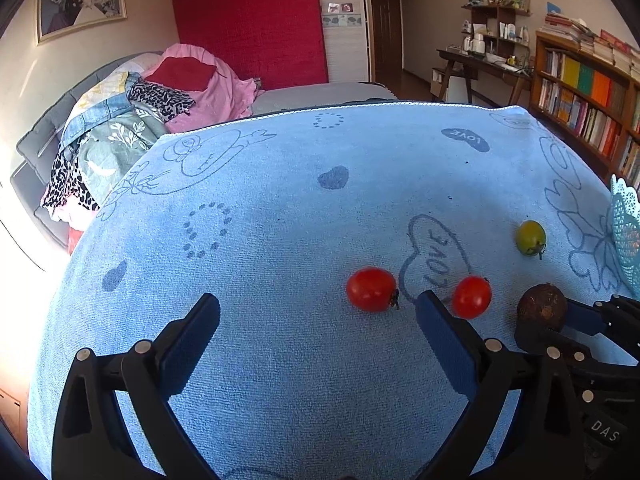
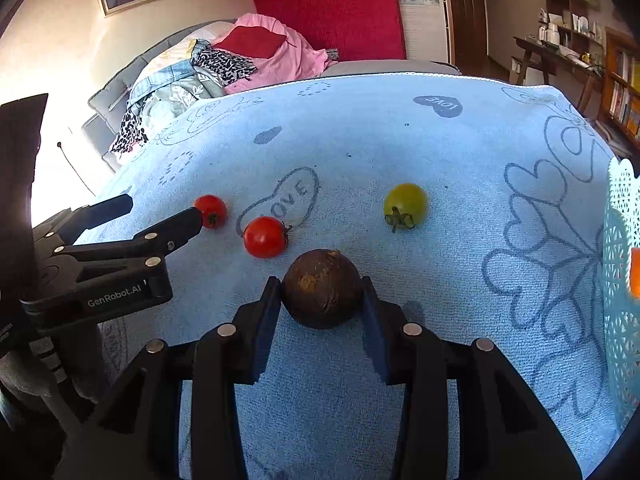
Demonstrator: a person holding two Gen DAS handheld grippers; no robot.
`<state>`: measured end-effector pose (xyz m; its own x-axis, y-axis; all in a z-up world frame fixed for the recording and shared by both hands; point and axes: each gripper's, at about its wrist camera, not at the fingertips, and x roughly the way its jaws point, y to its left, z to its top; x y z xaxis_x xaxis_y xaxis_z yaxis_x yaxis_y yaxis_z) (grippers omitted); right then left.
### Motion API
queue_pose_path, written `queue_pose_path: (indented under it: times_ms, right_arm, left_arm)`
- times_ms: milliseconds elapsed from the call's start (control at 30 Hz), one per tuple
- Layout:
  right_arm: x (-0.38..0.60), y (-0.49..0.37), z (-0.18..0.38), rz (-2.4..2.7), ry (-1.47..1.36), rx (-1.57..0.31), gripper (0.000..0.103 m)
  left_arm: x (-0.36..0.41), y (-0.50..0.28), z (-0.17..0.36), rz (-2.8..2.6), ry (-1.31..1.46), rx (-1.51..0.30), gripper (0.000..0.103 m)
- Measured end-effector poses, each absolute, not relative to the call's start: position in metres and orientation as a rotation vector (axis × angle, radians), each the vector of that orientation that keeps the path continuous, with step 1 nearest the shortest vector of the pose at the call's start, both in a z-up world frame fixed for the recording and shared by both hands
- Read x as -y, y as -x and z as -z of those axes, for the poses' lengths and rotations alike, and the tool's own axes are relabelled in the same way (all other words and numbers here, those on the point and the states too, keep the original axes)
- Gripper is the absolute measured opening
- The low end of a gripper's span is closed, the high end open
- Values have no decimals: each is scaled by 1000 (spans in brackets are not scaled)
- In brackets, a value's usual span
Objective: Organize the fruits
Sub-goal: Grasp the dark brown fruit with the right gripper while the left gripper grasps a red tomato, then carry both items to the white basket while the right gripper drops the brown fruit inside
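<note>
A pale blue terry towel printed with "LOVE" hearts covers the table. At its right edge a turquoise lattice plastic basket is cut off by the frame. The left gripper, marked "GenRobot.AI", stands spread and empty near two red cherry tomatoes. The right gripper pinches a dark brown round fruit resting on the towel. A small yellow-green tomato lies apart.

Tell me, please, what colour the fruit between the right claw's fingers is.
Dark brown fruit, best in the right wrist view.
</note>
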<state>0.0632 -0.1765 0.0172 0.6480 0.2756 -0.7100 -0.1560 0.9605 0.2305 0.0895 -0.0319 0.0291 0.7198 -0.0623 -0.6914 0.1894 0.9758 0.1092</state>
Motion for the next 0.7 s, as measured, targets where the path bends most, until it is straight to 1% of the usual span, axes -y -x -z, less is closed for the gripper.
queue_pose_path:
  times_ms: [67,100,133,267,433,467,633,700]
  right_arm:
    - [178,-63,-17,-247,-164,-829,41]
    - [178,-63,-17,-248,-167,-828,41]
    - [179,-62,-18,-249,-169,-826,41]
    - [180,-62,-18,-251,-186,-822,41]
    - [180,-62,-17,-257,-195,-824,41]
    - [179,-61,-17,-258,-193,-823,41]
    - [179,-61,-17,-262,-194,-820,41]
    - [180,-61,-17,-261,-197,-818,41]
  left_arm:
    - [36,-94,-28,151,-184,-761,96]
    - [37,-96,-28,156,-186,-766,93]
    - [38,-98,-27,160,-187,-771,88]
    - [40,-109,-20,178,-169,-812,74]
    - [39,-113,-14,203,-146,-849,54]
    - [39,-113,-14,209,-143,-850,51]
    - [41,-109,-14,246,-143,-838,32]
    - [42,-106,-15,254,-150,-830,30]
